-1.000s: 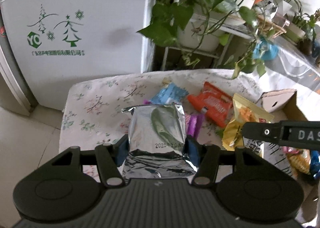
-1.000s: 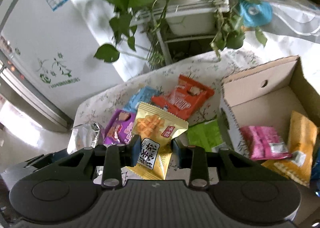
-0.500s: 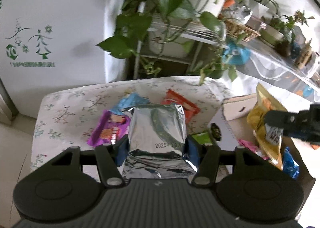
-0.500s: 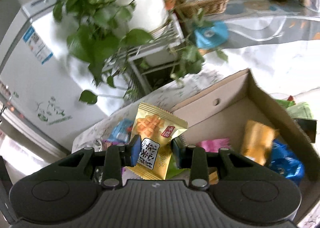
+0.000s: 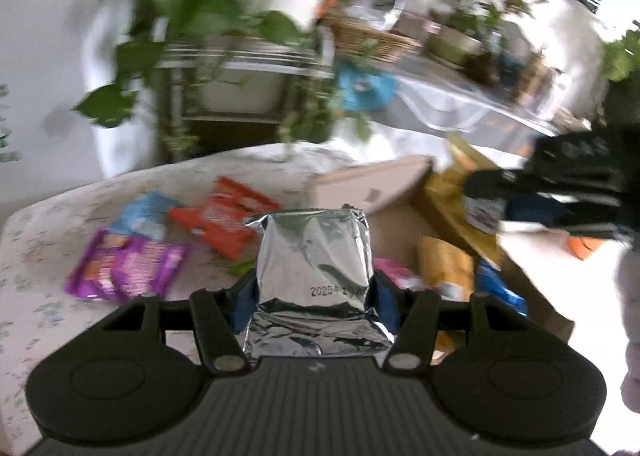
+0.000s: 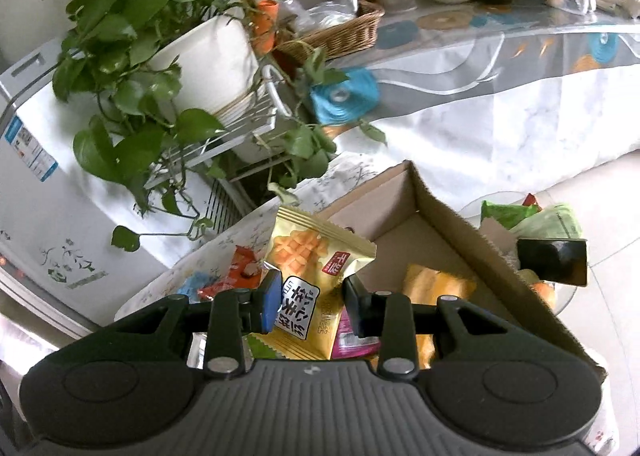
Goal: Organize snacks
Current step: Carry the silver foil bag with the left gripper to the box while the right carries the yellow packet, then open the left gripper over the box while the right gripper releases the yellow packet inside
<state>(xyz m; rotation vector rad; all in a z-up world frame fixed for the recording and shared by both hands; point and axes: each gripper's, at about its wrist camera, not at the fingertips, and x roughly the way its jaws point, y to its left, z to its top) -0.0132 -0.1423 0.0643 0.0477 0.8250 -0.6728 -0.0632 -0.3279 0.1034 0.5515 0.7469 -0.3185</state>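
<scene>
My left gripper is shut on a silver foil packet, held upright above the table near the cardboard box. My right gripper is shut on a yellow waffle snack packet, held over the open cardboard box. The right gripper also shows in the left wrist view, over the box with the yellow packet. The box holds an orange packet, a pink packet and a blue one. Purple, light blue and red packets lie on the floral tablecloth.
A potted vine on a white wire stand hangs over the table's far edge. A white fridge stands at the left. A covered table with a wicker basket and pots is behind. A round glass side table with bags sits right of the box.
Both grippers have swung to the right with their packets. The right gripper now hangs over the box; the left gripper has come closer to the box.
</scene>
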